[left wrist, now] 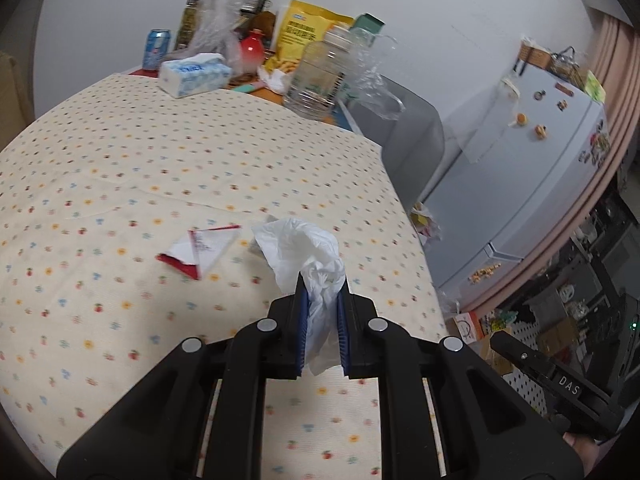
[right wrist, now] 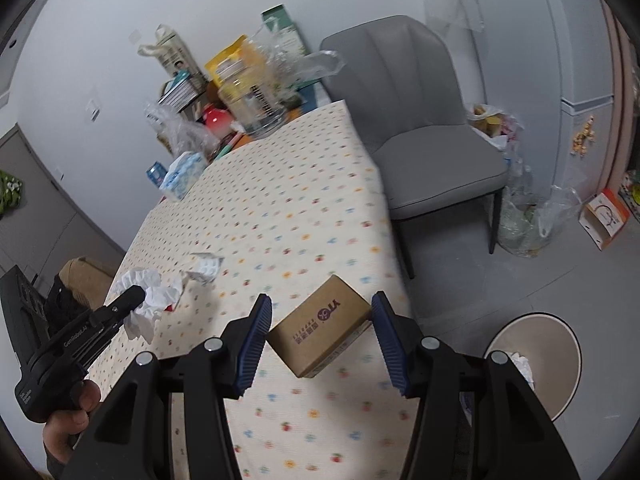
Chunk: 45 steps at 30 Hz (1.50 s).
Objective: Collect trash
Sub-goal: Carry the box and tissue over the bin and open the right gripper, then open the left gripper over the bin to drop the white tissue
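My left gripper (left wrist: 322, 286) is shut on a crumpled white tissue (left wrist: 308, 256) and holds it just above the flowered tablecloth (left wrist: 140, 152). A red and white wrapper (left wrist: 200, 250) lies to its left. In the right wrist view, the left gripper (right wrist: 136, 294) shows with the tissue (right wrist: 150, 300) at the table's left. My right gripper (right wrist: 320, 312) is open, its blue pads either side of a small cardboard box (right wrist: 320, 326) near the table's right edge, not touching it. A crumpled foil wrapper (right wrist: 206, 268) lies beyond. A beige bin (right wrist: 540, 356) with white paper inside stands on the floor at the right.
The far end of the table holds a tissue pack (left wrist: 194, 74), a soda can (left wrist: 157, 49), a clear plastic jar (left wrist: 320, 76), a yellow snack bag (left wrist: 308, 28) and plastic bags. A grey chair (right wrist: 424, 128) stands beside the table. A fridge (left wrist: 532, 152) and floor clutter lie at the right.
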{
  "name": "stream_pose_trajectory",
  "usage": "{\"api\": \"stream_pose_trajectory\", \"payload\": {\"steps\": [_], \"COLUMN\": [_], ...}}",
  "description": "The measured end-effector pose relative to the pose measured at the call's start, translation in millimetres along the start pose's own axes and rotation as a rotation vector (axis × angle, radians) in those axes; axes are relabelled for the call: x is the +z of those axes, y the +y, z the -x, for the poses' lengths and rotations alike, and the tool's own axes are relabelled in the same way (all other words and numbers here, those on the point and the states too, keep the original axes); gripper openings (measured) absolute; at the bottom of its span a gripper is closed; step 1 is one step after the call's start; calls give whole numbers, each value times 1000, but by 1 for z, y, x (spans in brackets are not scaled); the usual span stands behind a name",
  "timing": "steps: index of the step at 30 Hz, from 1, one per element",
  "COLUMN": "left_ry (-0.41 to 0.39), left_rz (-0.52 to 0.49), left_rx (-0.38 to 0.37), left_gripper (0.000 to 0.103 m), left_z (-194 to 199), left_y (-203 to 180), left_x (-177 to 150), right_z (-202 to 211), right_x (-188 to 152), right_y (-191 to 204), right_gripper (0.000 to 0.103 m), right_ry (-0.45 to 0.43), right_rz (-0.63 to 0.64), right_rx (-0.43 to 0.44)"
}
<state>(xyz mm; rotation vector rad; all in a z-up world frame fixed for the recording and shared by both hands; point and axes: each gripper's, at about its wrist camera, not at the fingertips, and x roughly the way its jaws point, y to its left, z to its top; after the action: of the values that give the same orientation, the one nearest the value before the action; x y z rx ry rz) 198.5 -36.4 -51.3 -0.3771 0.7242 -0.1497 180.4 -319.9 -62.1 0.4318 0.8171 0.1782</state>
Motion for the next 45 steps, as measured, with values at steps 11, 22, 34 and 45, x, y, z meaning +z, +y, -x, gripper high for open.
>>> {"api": "stream_pose_trajectory", "payload": {"steps": [11,22,34,45], "left_ry": [77,173,265,391], "left_rz": [-122,-252,-349,-434], "left_rx": [-79,-177,-227,-308], "left_gripper": [13,14,14,14], "left_z": [-34,-75,-113,-141], "left_y": [-82,-164,-234,-288], "left_x": [-24,-49,-75,-119], "right_z": [36,53,64,136], "right_x": [-8,-25,-36,-66], "right_y": [-100,-201,-270,-316], "right_gripper": [51,51,74,77], "right_ry": [-58,-91,-121,-210], "right_rz": [-149,-327,-404,-507], "right_rx": [-102,-235,-248,-350]}}
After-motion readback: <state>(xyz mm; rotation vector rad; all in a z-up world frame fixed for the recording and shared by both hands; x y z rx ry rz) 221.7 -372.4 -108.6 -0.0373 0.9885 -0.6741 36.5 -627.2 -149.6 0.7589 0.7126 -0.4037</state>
